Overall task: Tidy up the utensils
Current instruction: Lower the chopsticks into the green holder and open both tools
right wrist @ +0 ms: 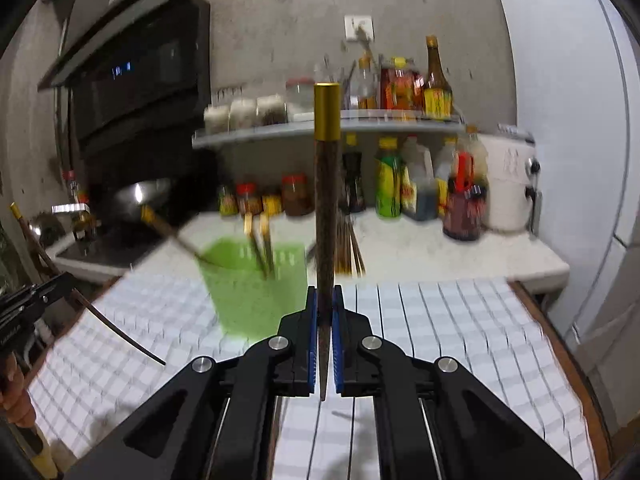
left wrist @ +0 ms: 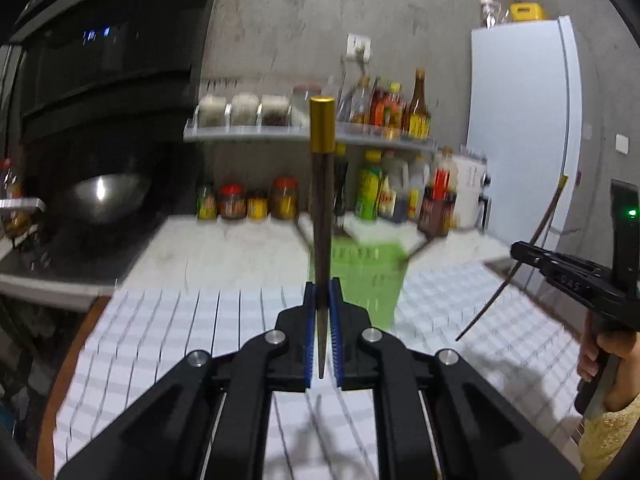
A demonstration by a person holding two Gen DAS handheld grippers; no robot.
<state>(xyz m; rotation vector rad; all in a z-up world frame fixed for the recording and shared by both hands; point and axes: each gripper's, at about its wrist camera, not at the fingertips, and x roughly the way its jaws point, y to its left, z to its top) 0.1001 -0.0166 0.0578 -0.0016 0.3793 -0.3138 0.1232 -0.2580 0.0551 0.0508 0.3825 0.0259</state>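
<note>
Your left hand-held gripper (left wrist: 322,300) is clamped on a dark chopstick (left wrist: 322,216) with a gold cap, standing upright between the blue pads, its thin tip pointing back toward the camera. Your right hand-held gripper (right wrist: 325,308) is clamped the same way on a second gold-capped chopstick (right wrist: 326,208), also upright. Both are held above the checked cloth on the desk (right wrist: 460,320). Ahead stands the green utensil holder (right wrist: 256,288), blurred, with several gold-ended chopsticks (right wrist: 262,248) leaning inside it. Just beside the holder, more sticks (right wrist: 352,252) lie on the white counter; what they are is unclear.
</note>
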